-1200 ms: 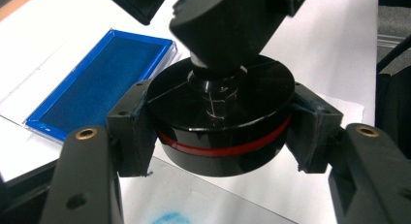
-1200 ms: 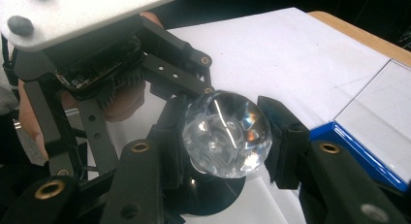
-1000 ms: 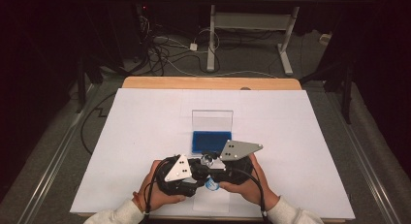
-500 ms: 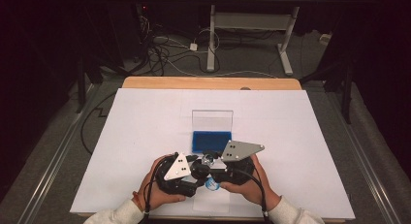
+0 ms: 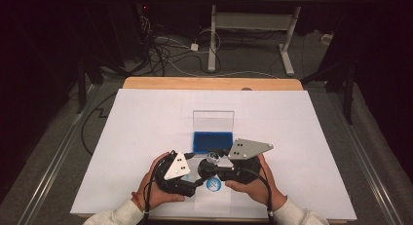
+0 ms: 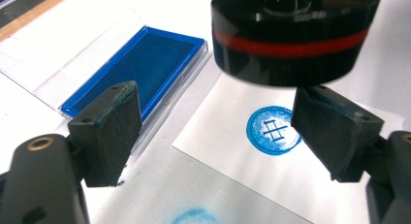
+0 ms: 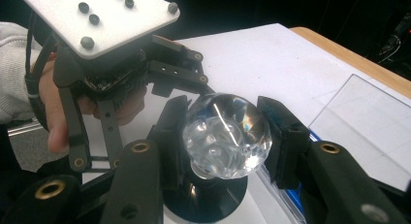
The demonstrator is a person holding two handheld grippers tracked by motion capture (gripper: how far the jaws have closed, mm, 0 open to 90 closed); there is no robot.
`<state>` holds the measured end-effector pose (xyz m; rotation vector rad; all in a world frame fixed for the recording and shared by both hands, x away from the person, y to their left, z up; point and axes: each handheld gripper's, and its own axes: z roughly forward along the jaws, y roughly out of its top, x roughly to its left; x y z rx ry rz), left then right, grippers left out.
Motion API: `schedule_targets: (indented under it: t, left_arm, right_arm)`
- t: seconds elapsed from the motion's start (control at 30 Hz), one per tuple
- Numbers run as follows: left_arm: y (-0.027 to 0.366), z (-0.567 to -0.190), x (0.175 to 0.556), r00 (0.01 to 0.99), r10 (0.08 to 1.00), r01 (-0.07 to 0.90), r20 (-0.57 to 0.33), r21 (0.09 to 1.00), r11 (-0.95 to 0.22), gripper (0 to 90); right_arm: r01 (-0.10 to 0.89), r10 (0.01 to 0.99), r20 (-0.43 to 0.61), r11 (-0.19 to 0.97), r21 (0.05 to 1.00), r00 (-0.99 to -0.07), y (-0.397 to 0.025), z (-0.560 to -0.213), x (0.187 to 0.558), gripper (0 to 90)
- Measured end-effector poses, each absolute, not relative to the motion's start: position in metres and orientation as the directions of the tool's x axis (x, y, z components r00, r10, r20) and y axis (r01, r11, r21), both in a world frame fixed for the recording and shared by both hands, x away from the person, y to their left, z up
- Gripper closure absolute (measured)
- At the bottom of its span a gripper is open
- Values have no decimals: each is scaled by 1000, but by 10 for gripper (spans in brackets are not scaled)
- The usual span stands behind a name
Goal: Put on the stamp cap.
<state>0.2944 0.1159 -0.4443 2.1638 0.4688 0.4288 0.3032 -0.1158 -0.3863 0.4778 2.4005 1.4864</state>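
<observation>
A stamp with a clear crystal knob (image 7: 225,134) and a black, red-banded base (image 6: 295,37) hangs just above the table. My right gripper (image 7: 225,136) is shut on the knob (image 5: 210,159). Below it lies a white paper slip (image 6: 271,170) bearing a round blue print (image 6: 274,129) (image 5: 213,185). My left gripper (image 6: 218,132) is open and low over the slip, its jaws on either side of the print and holding nothing. In the high view my left gripper (image 5: 197,178) sits close beside my right gripper (image 5: 210,161). An open blue ink pad (image 6: 133,69) (image 5: 212,142) lies just beyond them.
The pad's clear lid (image 5: 213,120) lies flat behind it on the white table cover (image 5: 302,132). A fainter blue print (image 6: 194,216) marks the sheet near my left gripper. Beyond the wooden table edge (image 5: 209,84) are cables and a desk frame on the floor.
</observation>
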Motion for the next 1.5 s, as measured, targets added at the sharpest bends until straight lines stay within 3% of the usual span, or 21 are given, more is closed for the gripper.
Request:
schedule_targets:
  t: [0.77,1.5]
  left_arm:
    - [160,-439,294,815,540,188,209,787,-588,163]
    - [202,-459,286,775,607,279,176,768,-577,164]
  right_arm:
    - [109,482,-129,434,894,-866,-144,-376,308,574]
    - [122,558,-162,436,892,-814,-175,-367,319,574]
